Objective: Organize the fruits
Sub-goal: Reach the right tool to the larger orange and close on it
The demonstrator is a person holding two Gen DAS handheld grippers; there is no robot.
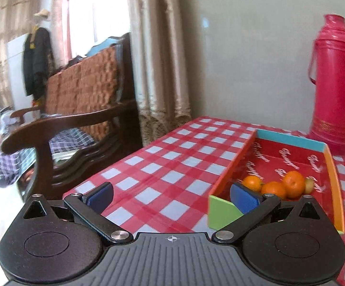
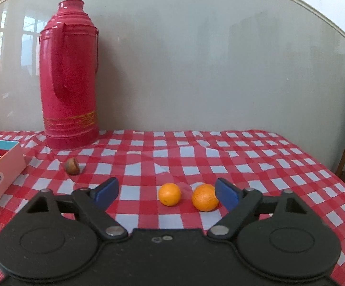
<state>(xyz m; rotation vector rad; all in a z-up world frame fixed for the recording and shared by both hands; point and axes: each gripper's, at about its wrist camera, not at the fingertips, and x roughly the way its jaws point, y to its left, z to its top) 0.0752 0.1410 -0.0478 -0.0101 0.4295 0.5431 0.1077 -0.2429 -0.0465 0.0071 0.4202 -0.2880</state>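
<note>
Three oranges (image 1: 276, 186) and one small brownish-green fruit (image 1: 309, 185) already lie together in the box (image 1: 291, 140), at its near end. Three fruits are left on the checked cloth (image 2: 244, 157): two oranges and a brown fruit (image 2: 72, 166). By that count the task looks a bit past halfway.

The left claw (image 1: 172, 194) is wide open and holds nothing. It sits at the box's near left corner, its right pad just inside that corner and close to the boxed oranges, its left pad over bare cloth.

The right claw (image 2: 166, 193) is open too, and both loose oranges lie between its pads. The right orange (image 2: 205, 197) sits right against the right pad; whether they touch is unclear. The left orange (image 2: 169, 194) lies near the middle of the gap, clear of the left pad. Neither is gripped. The brown fruit lies apart, to the left and further back, between the claw and the flask (image 2: 70, 76), near the box's side.
</note>
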